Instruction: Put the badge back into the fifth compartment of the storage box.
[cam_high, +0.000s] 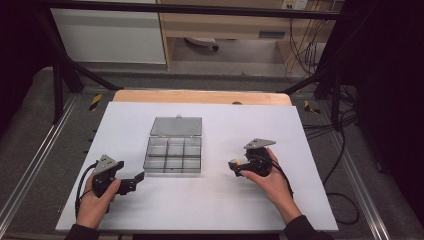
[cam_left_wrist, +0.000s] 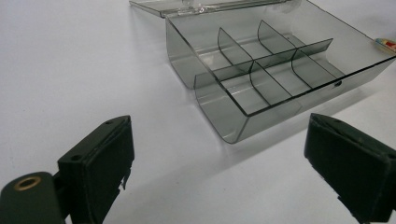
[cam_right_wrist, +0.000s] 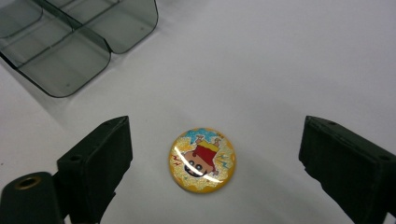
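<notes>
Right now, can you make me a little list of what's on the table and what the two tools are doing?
table cover: white sheet
box: clear grey box with six compartments, nothing in them
lid: open, lying flat behind the box
badge: round yellow cartoon badge, flat on the sheet, right of the box
left tool: open, holding nothing, pointing at the box
right tool: open, jaws either side of the badge, not touching it

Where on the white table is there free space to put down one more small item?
The white table is bare between the compartment box and the near edge, and along its far right side. It is crowded where the round cartoon badge lies between the right tool's open jaws.
</notes>
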